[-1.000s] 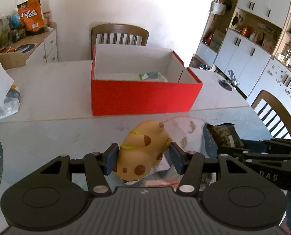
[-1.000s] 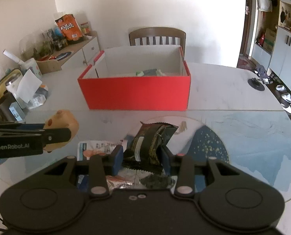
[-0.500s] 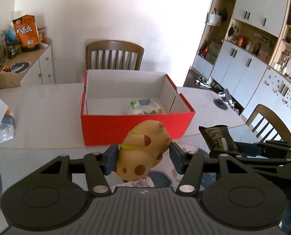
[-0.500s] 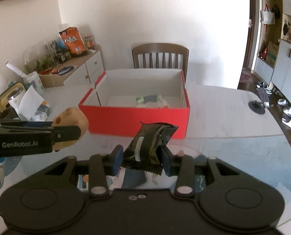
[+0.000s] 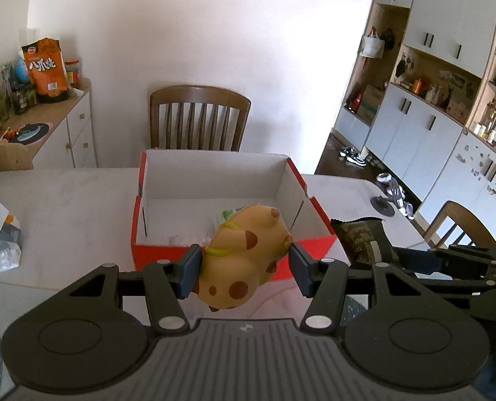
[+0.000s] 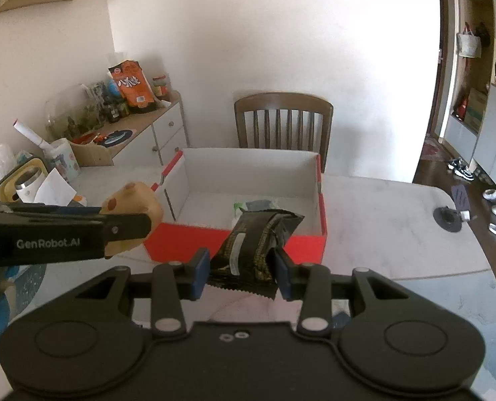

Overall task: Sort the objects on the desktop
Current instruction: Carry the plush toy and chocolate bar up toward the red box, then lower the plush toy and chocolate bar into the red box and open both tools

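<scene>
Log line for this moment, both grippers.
left gripper: shut on spotted toy | right gripper: shut on black packet | both before red box

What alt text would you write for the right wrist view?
The right gripper grips a dark snack packet in front of an open red box on a pale table. At left, the left gripper holds a spotted yellow toy.

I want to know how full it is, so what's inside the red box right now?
The red box holds a small green and white packet on its white floor. The dark wrapper in the right claw covers part of the packet and floor; the near wall hides the front strip.
</scene>
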A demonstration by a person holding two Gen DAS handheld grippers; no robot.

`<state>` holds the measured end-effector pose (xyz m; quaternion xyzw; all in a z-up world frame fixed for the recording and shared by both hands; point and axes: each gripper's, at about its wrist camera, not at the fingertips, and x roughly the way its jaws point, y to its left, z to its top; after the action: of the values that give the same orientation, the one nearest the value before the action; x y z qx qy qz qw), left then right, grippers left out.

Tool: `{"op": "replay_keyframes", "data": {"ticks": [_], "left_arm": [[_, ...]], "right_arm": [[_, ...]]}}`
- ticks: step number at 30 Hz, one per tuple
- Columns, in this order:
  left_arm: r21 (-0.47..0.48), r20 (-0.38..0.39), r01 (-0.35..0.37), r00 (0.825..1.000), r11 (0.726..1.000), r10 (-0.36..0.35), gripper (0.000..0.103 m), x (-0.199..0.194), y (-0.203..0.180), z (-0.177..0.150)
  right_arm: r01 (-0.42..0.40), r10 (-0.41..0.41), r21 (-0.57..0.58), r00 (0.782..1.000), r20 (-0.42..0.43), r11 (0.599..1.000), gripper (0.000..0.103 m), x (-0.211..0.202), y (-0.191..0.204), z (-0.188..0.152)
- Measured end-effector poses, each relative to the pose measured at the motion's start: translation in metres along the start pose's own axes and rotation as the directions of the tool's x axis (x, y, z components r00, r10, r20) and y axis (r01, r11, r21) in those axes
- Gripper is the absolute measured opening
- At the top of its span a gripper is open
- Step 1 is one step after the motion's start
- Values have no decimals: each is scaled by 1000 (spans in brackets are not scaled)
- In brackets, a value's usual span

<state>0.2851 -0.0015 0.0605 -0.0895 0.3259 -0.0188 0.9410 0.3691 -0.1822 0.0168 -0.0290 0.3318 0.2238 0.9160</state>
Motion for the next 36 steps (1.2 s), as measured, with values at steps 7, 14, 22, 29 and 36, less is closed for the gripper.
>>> {"op": "replay_keyframes", "data": {"ticks": [7,14,22,29,36], "left_arm": [[-15,-2,-6,1000,1000,6,56,15,-1,17],[-17,-8,-22,1000,1000,21,56,29,-2,31],[-26,-11,-48,999,999,47,56,47,5,49],[-34,-23,-55,998,998,54,56,68,14,64],[-44,-47,-59,997,997,57,56,92,24,77]], "right_arm": [[-21,21,-7,1000,2,1000,41,13,-10,17],[-50,50,9,999,-7,999,41,26,-23,32],[-65,65,-5,998,-8,998,41,41,-33,46],[-70,70,-21,998,-7,997,41,58,-39,57],[-79,79,-15,997,-17,997,41,74,-47,62]]}}
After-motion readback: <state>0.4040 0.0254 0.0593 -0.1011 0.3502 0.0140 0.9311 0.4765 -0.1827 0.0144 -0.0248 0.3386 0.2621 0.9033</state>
